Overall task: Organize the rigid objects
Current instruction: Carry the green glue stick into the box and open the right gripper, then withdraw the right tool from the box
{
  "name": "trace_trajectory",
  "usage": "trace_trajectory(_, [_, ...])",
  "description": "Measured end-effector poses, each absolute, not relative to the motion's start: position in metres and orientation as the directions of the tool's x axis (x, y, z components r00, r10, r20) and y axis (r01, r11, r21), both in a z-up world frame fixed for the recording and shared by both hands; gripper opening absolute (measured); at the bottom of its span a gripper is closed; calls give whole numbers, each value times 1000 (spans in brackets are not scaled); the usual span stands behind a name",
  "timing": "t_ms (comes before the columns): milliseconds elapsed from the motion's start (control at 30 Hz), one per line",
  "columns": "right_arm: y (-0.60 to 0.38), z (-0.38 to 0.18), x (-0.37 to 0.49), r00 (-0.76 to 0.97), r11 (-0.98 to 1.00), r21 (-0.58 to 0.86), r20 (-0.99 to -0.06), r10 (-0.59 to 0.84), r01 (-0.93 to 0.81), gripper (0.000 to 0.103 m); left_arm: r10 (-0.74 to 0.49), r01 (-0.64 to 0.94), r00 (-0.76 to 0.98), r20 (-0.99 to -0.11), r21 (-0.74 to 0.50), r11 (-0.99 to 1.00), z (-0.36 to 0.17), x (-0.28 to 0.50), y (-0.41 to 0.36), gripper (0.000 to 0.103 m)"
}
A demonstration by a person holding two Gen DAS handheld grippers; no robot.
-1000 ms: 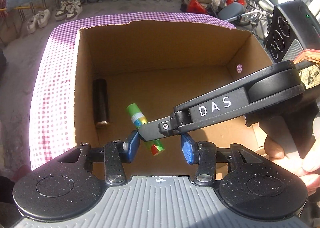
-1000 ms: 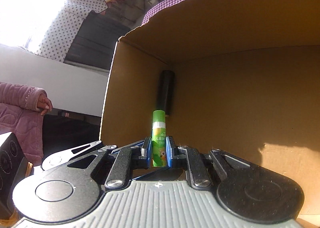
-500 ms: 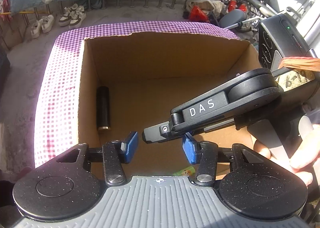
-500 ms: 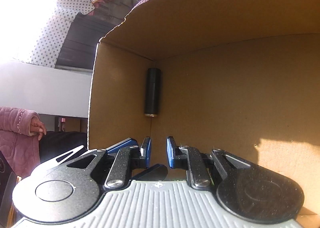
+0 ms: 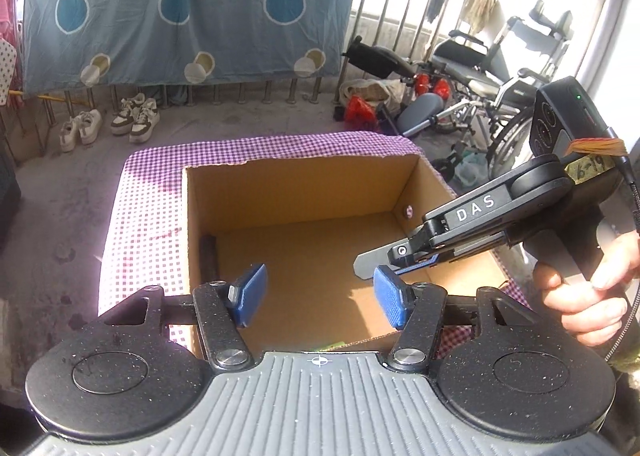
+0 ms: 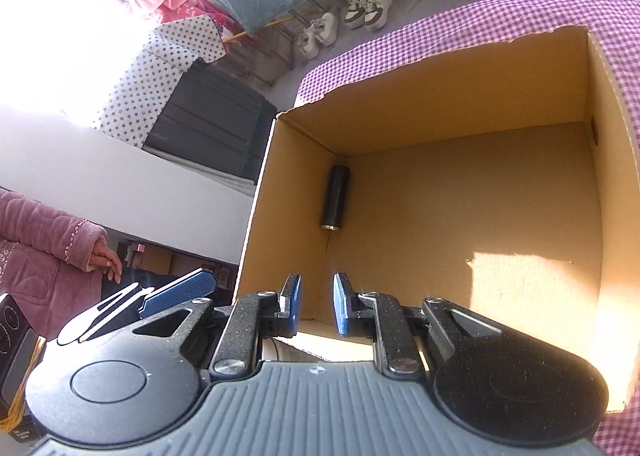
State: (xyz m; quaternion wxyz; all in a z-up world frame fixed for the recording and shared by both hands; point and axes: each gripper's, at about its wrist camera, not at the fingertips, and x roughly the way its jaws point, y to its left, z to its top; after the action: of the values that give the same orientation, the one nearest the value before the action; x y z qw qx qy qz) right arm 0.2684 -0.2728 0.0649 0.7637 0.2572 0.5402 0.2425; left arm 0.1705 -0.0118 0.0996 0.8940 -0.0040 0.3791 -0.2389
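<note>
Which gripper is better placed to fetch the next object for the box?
Either, narrowly the left gripper: its jaws are opening wider, nothing between them. The right gripper, also empty, opens less. Both hover over the cardboard box.

A: Which parts mark the left gripper (image 5: 318, 298)?
B: Blue ribbed pads, speckled black links, silver screws, grey ridged body.
A: And the right gripper (image 5: 374, 266)?
B: White "DAS" lettering, taped label, black cable.
</note>
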Motion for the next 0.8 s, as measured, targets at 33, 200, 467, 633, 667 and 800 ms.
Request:
trace_trajectory(33, [-277, 68, 266, 289, 758, 646, -712, 640, -88, 37, -433, 425, 607, -667, -189, 885, 100, 168, -8, 63])
trace_trajectory(200, [-284, 66, 267, 228, 761, 648, -736, 638, -38, 67, -429, 400, 637, -640, -201, 894, 93, 170, 15, 69])
trace_trajectory(467, [-269, 23, 297, 29, 814, 573, -819, 573, 95, 78, -433, 366, 606, -667, -250, 896, 68, 194, 45, 71])
trace_trajectory(633, [-267, 5, 302, -56, 838, 533, -839, 541, 114, 90, -435, 363, 592, -678, -257, 896, 57, 202, 56, 71])
trace_trajectory(667, [-267, 2, 303, -63, 843, 524, -844, 533, 118, 91, -435, 362, 594, -677, -258, 896, 56, 201, 58, 71])
trace_trajectory(800, [-271, -10, 307, -102, 842, 514, -840, 533, 162, 91, -458, 371, 594, -661, -280, 886, 56, 199, 67, 71])
